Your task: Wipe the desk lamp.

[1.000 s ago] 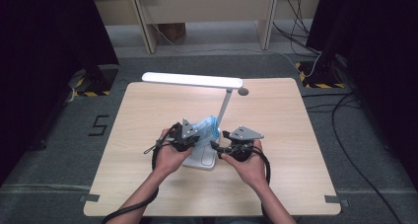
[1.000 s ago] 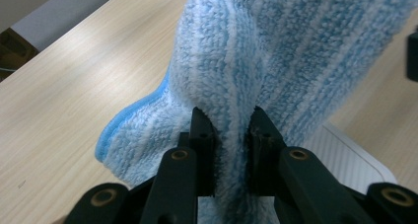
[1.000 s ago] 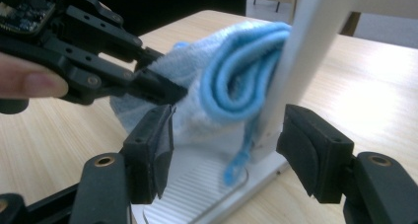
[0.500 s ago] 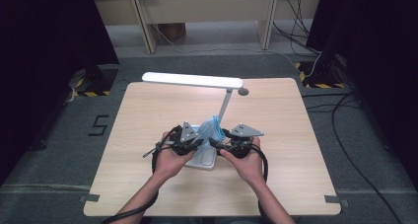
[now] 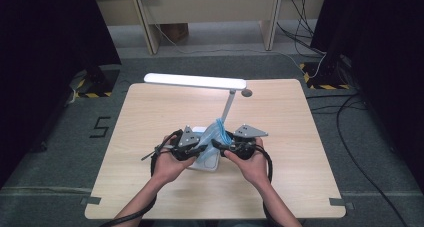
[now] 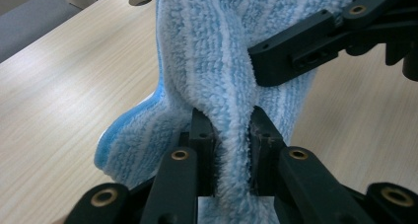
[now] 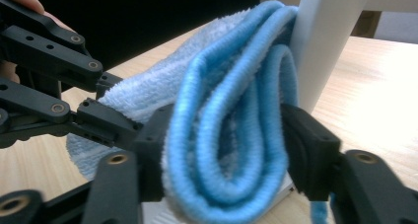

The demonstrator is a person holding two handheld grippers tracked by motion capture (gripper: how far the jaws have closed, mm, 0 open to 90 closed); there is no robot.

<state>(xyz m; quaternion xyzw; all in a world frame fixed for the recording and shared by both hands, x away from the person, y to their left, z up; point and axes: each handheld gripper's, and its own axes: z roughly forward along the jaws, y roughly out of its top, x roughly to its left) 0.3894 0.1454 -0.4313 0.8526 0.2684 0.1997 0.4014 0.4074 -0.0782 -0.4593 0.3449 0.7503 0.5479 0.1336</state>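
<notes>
A blue and white terry cloth (image 5: pixel 216 129) hangs bunched between both grippers, just above the white base (image 5: pixel 207 162) of a desk lamp. In the left gripper view, my left gripper (image 6: pixel 229 130) is shut on a pinched fold of the cloth (image 6: pixel 222 61). My right gripper (image 7: pixel 226 140) has just been closing its jaws. They now press on a thick rolled bundle of the cloth (image 7: pixel 236 115) next to the lamp's stem (image 7: pixel 330 36). From above, the left gripper (image 5: pixel 205 148) and right gripper (image 5: pixel 216 143) almost meet tip to tip.
The lamp's lit white head (image 5: pixel 195 80) stretches across the far half of the wooden table (image 5: pixel 150 112), with its stem (image 5: pixel 228 107) rising right behind the cloth. A dark round cap (image 5: pixel 246 92) sits near the far edge. Cables and desk legs lie on the floor beyond.
Both hands have drawn closer together over the lamp base. The cloth has bunched up between the grippers, and the right gripper's jaws have come in on it.
</notes>
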